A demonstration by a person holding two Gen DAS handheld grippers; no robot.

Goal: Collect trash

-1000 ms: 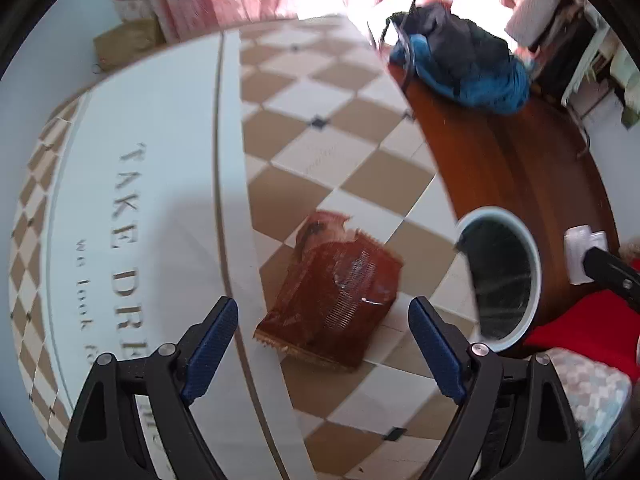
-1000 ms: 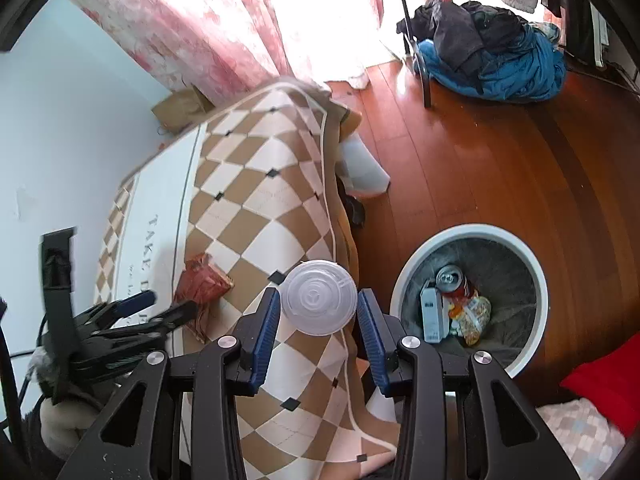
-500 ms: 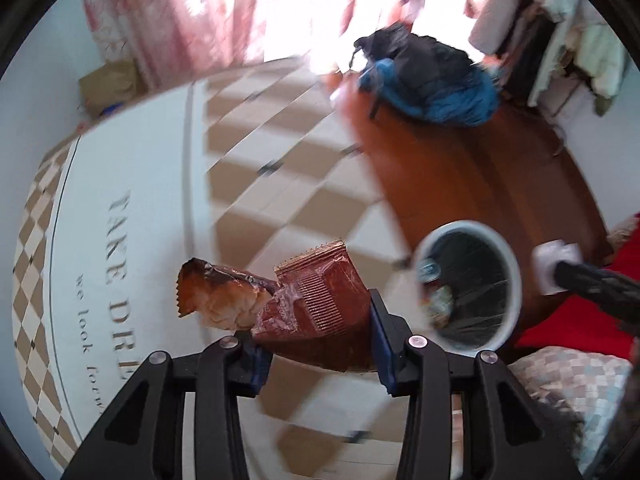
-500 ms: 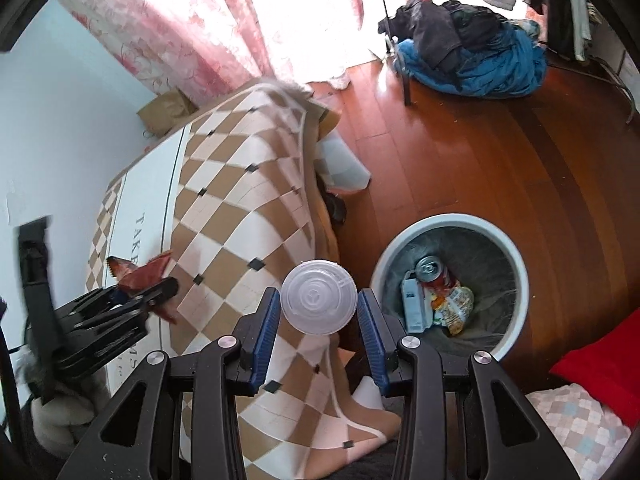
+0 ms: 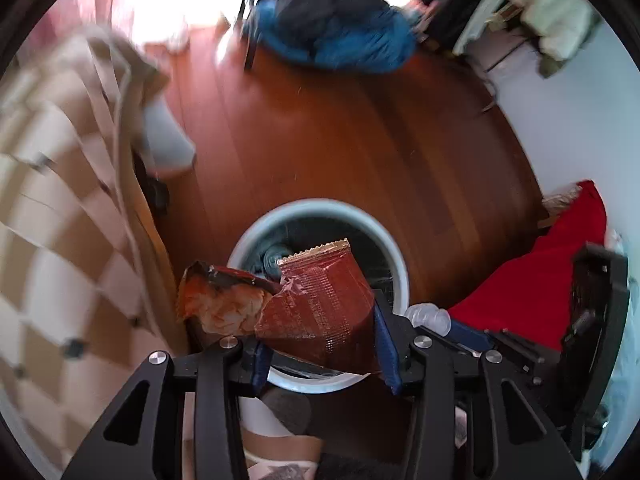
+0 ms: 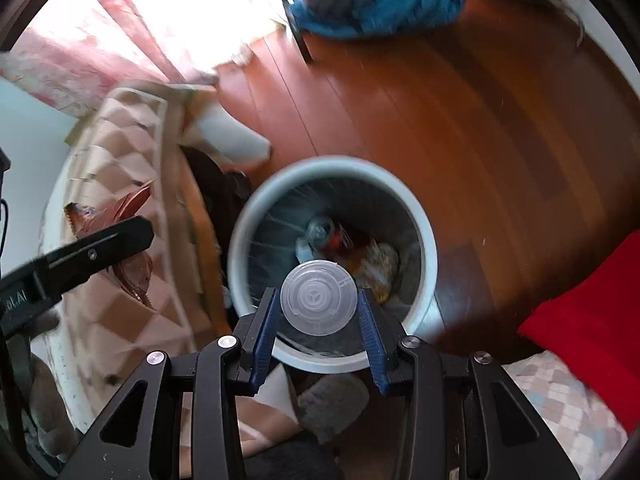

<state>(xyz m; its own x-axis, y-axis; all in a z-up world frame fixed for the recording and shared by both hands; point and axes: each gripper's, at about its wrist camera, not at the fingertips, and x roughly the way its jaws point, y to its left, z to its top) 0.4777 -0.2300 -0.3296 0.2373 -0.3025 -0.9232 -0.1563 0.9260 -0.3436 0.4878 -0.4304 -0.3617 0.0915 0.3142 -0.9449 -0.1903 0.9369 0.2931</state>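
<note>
Both tools pinch trash above the bin [image 6: 416, 216]: left tool [image 5: 320, 344] a wrapper [image 5: 316, 304], right tool [image 6: 319, 316] a lid [image 6: 319, 298]; if we release off-centre, the wrapper may catch the rim

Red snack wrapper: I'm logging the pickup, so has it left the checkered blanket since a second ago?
Yes. The red snack wrapper, clamped in the left gripper, now hangs over the white trash bin.

The near rim of the bin [image 5: 320, 388] is hidden behind the red wrapper [image 5: 320, 304]. The bin's contents [image 6: 360, 252] are smeared by motion blur and partly covered by the clear lid [image 6: 318, 298]. The checkered bedspread [image 5: 60, 240] is blurred.
</note>
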